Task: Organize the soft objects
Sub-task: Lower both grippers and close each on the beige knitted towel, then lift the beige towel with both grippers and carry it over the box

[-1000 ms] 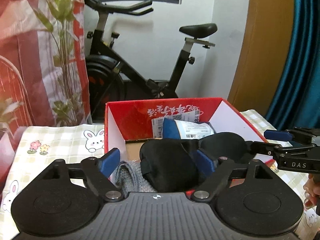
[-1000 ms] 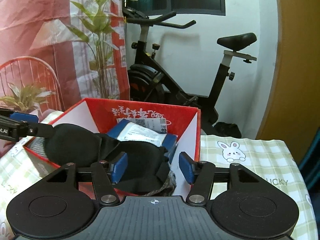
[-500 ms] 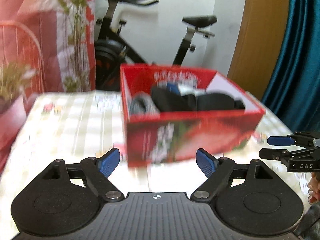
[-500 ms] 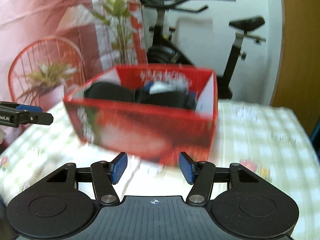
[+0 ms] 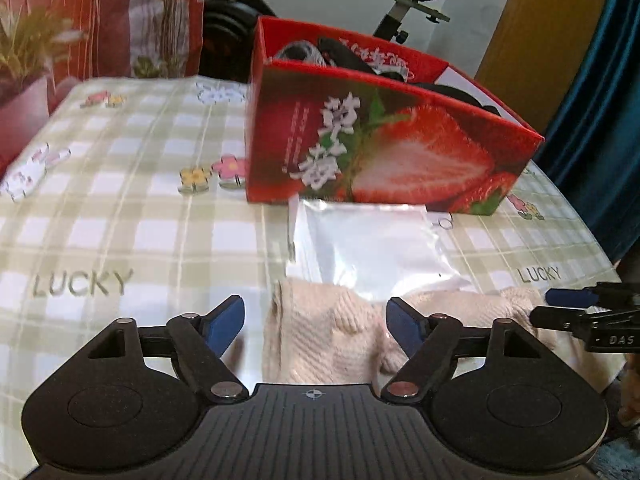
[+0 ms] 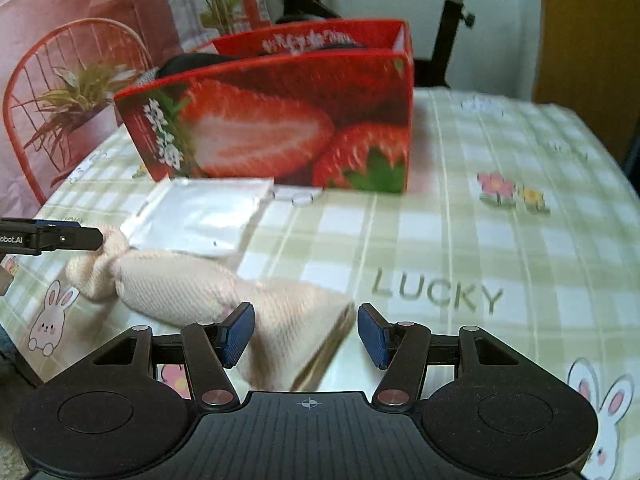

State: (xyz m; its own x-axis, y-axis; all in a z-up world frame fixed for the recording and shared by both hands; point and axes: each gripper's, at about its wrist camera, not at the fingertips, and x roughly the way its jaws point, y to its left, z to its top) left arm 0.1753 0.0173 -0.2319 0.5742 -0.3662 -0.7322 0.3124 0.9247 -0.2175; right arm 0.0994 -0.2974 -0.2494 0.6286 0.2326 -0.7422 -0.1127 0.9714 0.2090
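Nearest to you lies one cream knitted cloth (image 5: pixel 320 332), ribbed and soft, bunched in the middle like a loose knot. Your left gripper (image 5: pixel 316 322) has its jaws apart around one end of it; they have just been closing a little, and the blue pads do not press the knit. Your right gripper (image 6: pixel 306 334) also stands with jaws apart, the other end of the cloth between them, not squeezed.

Behind the cloth lies one flat clear plastic bag (image 5: pixel 372 240), shiny and wrinkled, its far edge just beside the box. The counter (image 6: pixel 460 240) wears a glossy checked cover in green and white, with printed rabbits and flowers.

Further back stands one red cardboard box (image 5: pixel 380 144), rectangular, with a strawberry picture on its smooth wall. Dark soft things and something grey knitted show above its rim.

A second ago both grippers were over the open box, above a black soft item; now they are low over the counter in front of it.
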